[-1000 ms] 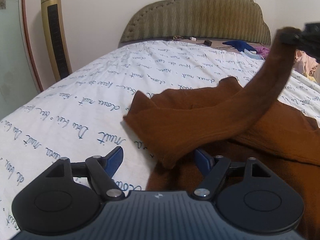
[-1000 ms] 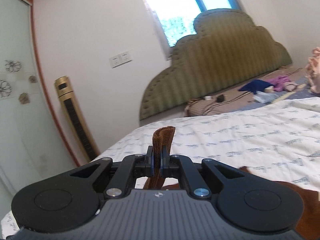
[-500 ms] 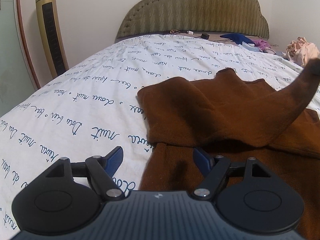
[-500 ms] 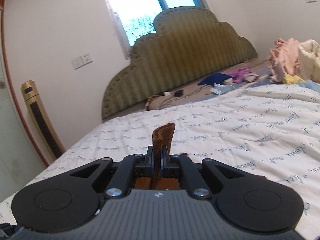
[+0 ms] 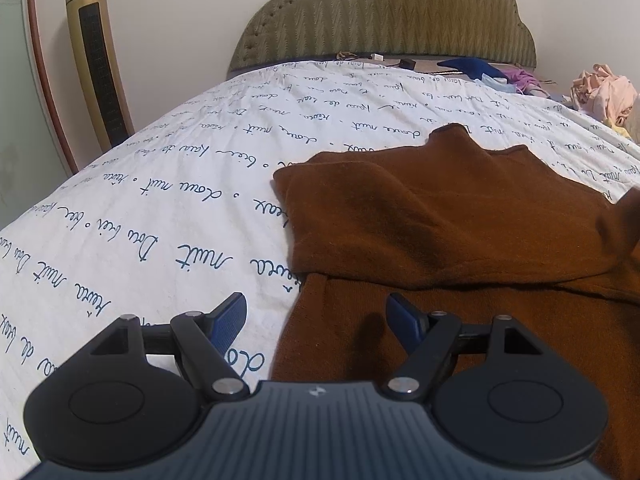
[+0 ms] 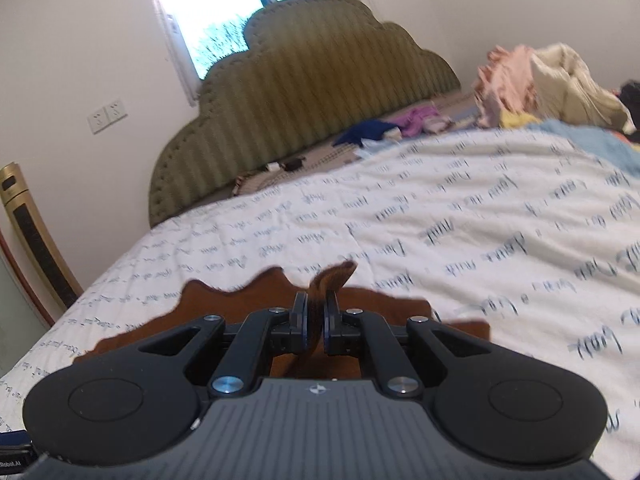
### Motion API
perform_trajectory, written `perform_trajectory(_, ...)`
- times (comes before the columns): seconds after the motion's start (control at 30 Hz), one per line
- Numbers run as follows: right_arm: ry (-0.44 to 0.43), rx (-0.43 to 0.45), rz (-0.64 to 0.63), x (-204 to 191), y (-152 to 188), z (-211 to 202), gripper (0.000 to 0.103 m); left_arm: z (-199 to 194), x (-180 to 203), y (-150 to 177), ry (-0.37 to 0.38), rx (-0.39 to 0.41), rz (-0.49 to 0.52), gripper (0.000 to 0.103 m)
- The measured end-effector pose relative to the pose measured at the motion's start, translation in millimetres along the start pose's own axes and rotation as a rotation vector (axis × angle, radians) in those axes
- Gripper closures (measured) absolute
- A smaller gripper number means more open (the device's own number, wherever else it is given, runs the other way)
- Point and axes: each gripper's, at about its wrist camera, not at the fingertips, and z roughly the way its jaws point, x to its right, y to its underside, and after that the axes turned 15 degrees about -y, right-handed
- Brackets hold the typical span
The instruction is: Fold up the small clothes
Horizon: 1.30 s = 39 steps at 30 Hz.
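- On the bed (image 5: 160, 200), across its white quilt printed with blue script, lies your brown sweater (image 5: 460, 208), with an upper part folded down over its body.
- Your left claw (image 5: 316, 320) hangs low over the sweater's near left edge with its blue fingers (image 5: 230, 316) well apart; one is above the quilt, the other above brown fabric, and nothing is gripped.
- Your right claw (image 6: 315, 320) is clamped on a narrow strip of the sweater (image 6: 240, 304), and the cloth's end curls up past the pads.
- Beyond the sweater you can see the green padded headboard (image 5: 384, 16), with a gold tower fan (image 5: 98, 60) to its left.
- Loose clothes (image 6: 532, 80) are heaped at the far right of the bed.
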Motion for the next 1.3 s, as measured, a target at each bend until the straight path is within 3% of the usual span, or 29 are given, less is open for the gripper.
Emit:
perform_trajectory(0.3, 0.039, -0.037, 0.066, 19, 10, -2, 0.094, -3, 1, 2, 0.01, 0.0, 0.001, 0.026)
perform_trajectory(0.33, 0.052, -0.027, 0.092, 24, 10, -5, 0.092, -4, 0, 2, 0.014, 0.002, -0.002, 0.026)
perform_trajectory(0.37, 0.053, -0.02, 0.133, 30, 10, -8, 0.081, -5, 0, 2, 0.016, 0.004, -0.002, 0.026)
perform_trajectory(0.4, 0.042, -0.015, 0.182, 38, 10, -11, 0.077, -5, -1, 2, 0.018, 0.006, -0.003, 0.026)
perform_trajectory(0.53, -0.006, -0.04, 0.328, 57, 17, -17, 0.072, -6, 0, 1, 0.025, 0.009, -0.01, 0.026)
perform_trajectory(0.77, 0.012, -0.074, 0.343, 63, 18, 8, 0.055, -10, 7, -2, 0.04, 0.014, -0.004, 0.026)
perform_trajectory(0.83, 0.013, -0.086, 0.323, 63, 16, 17, 0.055, -11, 9, -2, 0.039, 0.018, 0.003, 0.026)
perform_trajectory(0.9, 0.01, -0.105, 0.301, 62, 14, 22, 0.072, -12, 9, -2, 0.035, 0.023, 0.004, 0.026)
perform_trajectory(0.93, 0.015, -0.113, 0.281, 59, 13, 23, 0.095, -11, 8, -3, 0.031, 0.024, 0.003, 0.026)
perform_trajectory(1.17, 0.055, -0.016, 0.149, 46, 2, -12, 0.094, -6, 6, -5, 0.017, 0.01, -0.003, 0.026)
perform_trajectory(1.3, 0.089, -0.056, 0.106, 47, 4, -11, 0.094, -2, 10, -3, 0.02, 0.0, 0.007, 0.026)
